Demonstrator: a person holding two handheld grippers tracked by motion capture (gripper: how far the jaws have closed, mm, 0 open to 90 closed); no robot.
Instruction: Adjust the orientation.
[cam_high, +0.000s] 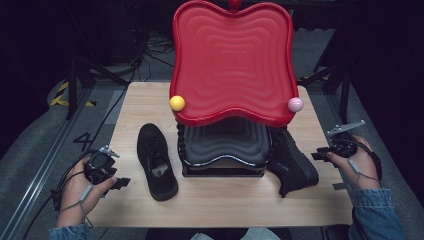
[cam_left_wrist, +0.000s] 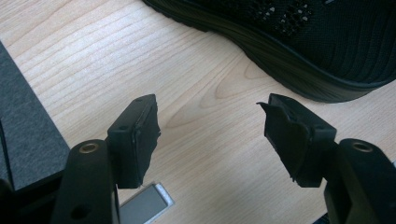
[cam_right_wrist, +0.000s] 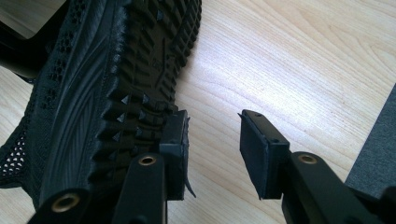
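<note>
Light wooden table (cam_high: 215, 202) bearing two black shoes (cam_high: 157, 161) (cam_high: 291, 163) and a black-and-red case (cam_high: 223, 150).

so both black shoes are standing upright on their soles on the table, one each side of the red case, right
Not quite. The left shoe stands on its sole, but the right shoe lies tipped on its side, its treaded sole facing the right gripper, as the right gripper view shows. Both flank the red case.
</note>
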